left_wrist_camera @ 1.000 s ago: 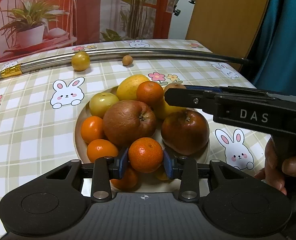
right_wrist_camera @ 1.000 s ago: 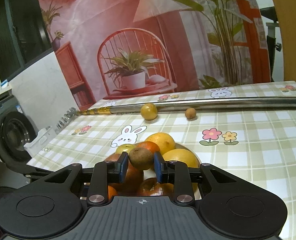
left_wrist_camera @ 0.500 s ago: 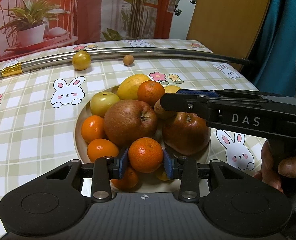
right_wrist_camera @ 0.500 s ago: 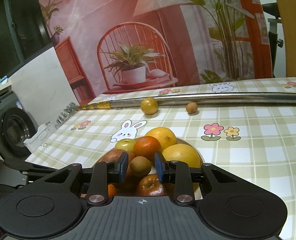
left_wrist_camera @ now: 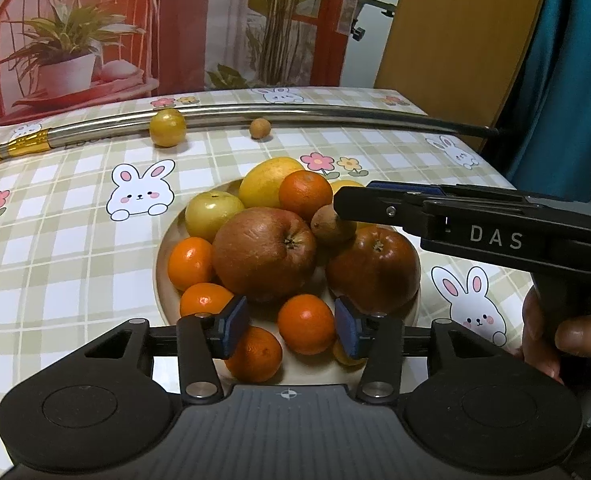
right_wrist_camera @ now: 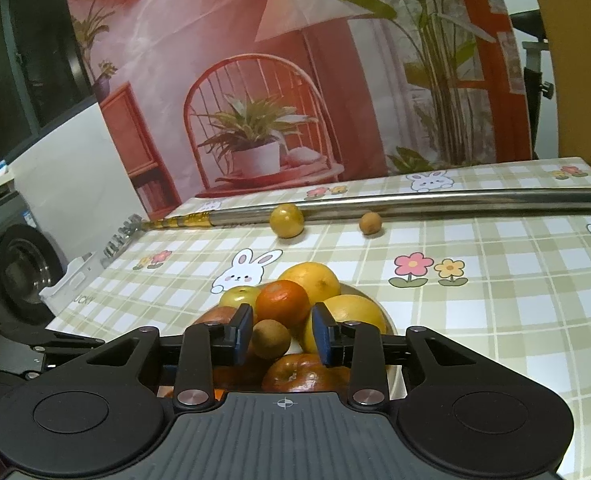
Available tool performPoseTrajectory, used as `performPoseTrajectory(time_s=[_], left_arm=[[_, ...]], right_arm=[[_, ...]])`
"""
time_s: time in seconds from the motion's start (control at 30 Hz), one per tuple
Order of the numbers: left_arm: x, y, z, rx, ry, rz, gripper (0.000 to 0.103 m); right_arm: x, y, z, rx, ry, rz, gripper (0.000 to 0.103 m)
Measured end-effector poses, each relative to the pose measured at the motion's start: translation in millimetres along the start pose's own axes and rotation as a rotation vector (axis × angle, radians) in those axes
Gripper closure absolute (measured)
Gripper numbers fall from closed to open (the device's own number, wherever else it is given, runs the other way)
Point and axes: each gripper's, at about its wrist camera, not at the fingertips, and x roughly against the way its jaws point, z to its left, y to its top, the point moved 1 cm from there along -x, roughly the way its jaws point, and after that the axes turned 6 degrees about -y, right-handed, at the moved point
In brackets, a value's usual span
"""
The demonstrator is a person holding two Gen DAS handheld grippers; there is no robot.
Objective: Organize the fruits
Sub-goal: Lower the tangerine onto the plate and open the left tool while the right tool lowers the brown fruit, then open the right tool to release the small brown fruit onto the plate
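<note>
A cream plate (left_wrist_camera: pixel 160 276) holds a heap of fruit: two red-brown apples (left_wrist_camera: pixel 264 254), several oranges, yellow citrus (left_wrist_camera: pixel 269 182) and a yellow-green fruit (left_wrist_camera: pixel 213 214). My left gripper (left_wrist_camera: pixel 291 328) is open, its blue pads on either side of a small orange (left_wrist_camera: pixel 306 324) lying at the plate's near edge. My right gripper (right_wrist_camera: pixel 282 334) is open too, and a brown kiwi (right_wrist_camera: pixel 270 338) sits between its fingers, resting on the heap. From the left wrist view, the right gripper (left_wrist_camera: pixel 347 206) reaches in from the right beside the kiwi (left_wrist_camera: pixel 331 224).
A yellow round fruit (left_wrist_camera: pixel 167 127) and a small brown fruit (left_wrist_camera: pixel 260 128) lie loose on the checked tablecloth against a long metal pole (left_wrist_camera: pixel 335 114) at the back. A hand (left_wrist_camera: pixel 543 332) holds the right gripper's handle. The table edge falls away on the right.
Both grippers have opened. The left let go of the small orange at the plate's near edge. The right came down and let go of the kiwi on the heap.
</note>
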Motion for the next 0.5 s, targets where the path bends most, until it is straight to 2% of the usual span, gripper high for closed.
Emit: performPoseTrajectory(time_s=[0.13,0.23,0.5], left_arm=[[0.9,-0.3,-0.2,0.001,0.001,-0.002,0.051],[2.0,-0.4,0.0,0.003,0.004,-0.008,0.046],[5.4,0.8,0.8,0.006,0.011,-0.026,0.046]], right_arm=[[0.4,0.6,-1.2,-0.006,-0.007,-0.003,0.071],[0.8,0.5,-1.9,-0.011,-0.013,-0.004,0.071],[2.5,2.0,-3.6,-0.019,-0.031,-0.020,0.071]])
